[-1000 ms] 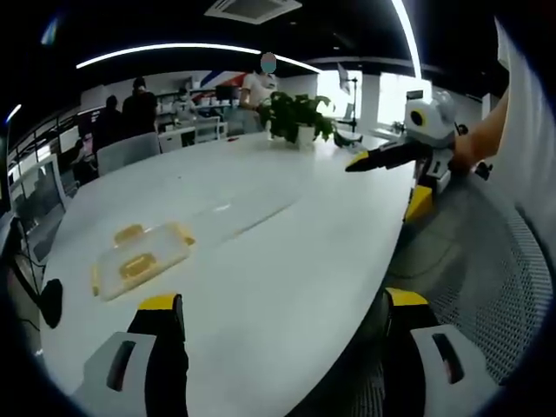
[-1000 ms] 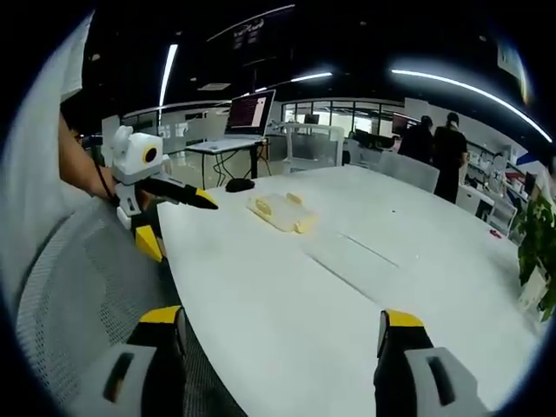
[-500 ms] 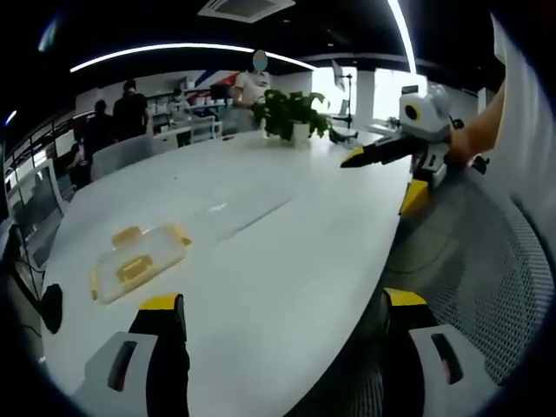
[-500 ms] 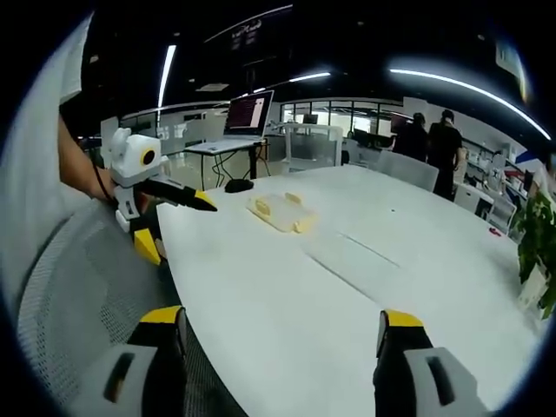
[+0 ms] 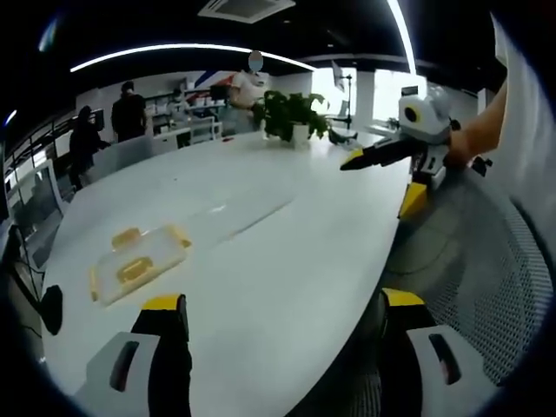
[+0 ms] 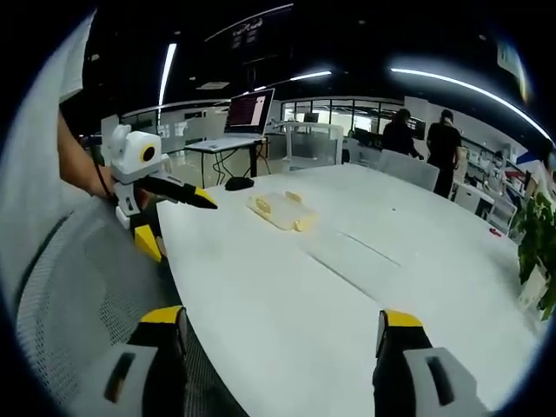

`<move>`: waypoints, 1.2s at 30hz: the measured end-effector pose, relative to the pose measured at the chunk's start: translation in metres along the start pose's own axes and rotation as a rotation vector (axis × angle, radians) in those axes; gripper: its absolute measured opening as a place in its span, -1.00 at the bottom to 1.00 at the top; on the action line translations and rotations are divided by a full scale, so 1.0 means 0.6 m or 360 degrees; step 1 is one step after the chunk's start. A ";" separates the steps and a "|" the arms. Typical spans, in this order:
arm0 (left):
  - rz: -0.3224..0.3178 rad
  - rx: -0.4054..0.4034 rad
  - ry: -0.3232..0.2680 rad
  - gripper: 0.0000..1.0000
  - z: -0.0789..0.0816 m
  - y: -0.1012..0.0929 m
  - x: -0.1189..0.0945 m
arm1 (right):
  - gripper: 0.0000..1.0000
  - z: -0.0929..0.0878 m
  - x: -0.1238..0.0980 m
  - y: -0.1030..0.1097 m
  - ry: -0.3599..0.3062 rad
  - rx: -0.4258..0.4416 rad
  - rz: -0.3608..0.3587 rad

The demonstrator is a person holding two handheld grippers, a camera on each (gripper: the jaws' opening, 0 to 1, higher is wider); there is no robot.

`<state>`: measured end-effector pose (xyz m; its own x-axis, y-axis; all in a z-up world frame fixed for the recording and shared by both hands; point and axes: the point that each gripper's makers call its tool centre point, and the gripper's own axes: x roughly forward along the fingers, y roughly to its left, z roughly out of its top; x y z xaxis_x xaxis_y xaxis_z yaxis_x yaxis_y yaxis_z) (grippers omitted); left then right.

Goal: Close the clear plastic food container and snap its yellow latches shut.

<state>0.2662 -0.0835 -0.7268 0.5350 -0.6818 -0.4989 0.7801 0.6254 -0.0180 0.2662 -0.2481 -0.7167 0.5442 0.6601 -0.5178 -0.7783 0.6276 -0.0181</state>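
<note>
At lower left of the left gripper view lies the clear plastic food container with yellow latches [image 5: 137, 263], flat on the white oval worktop [image 5: 287, 261]; in the right gripper view the same container [image 6: 280, 210] sits just above centre. Its lid looks laid on, though whether the latches are snapped down is too small to tell. Both tools are well apart from it, at the near edge of the worktop. The left tool [image 5: 282, 314] has its yellow-tipped jaws spread wide with nothing between them, and the right tool [image 6: 280, 328] likewise stands wide and empty.

The step in hand reads as the approach. To do it well, I would bring both tools over the container together, one steadying a corner of the lid, the other pressing each latch down from its outer edge. A potted green plant [image 5: 291, 114] and a mesh chair [image 5: 486, 261] lie clear of that path.
</note>
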 end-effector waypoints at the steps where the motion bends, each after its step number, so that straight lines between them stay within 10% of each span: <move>1: 0.0001 -0.0004 -0.0002 0.77 0.001 0.000 0.000 | 0.81 0.000 0.000 0.000 0.0002 0.0001 0.0001; 36: -0.0106 0.0114 0.0099 0.72 -0.002 0.025 0.005 | 0.72 0.041 0.052 0.016 0.0016 -0.0155 0.0168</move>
<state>0.2794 -0.0758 -0.7296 0.4616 -0.6949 -0.5513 0.8358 0.5490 0.0078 0.2833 -0.2114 -0.7120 0.4547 0.7159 -0.5298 -0.8582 0.5112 -0.0458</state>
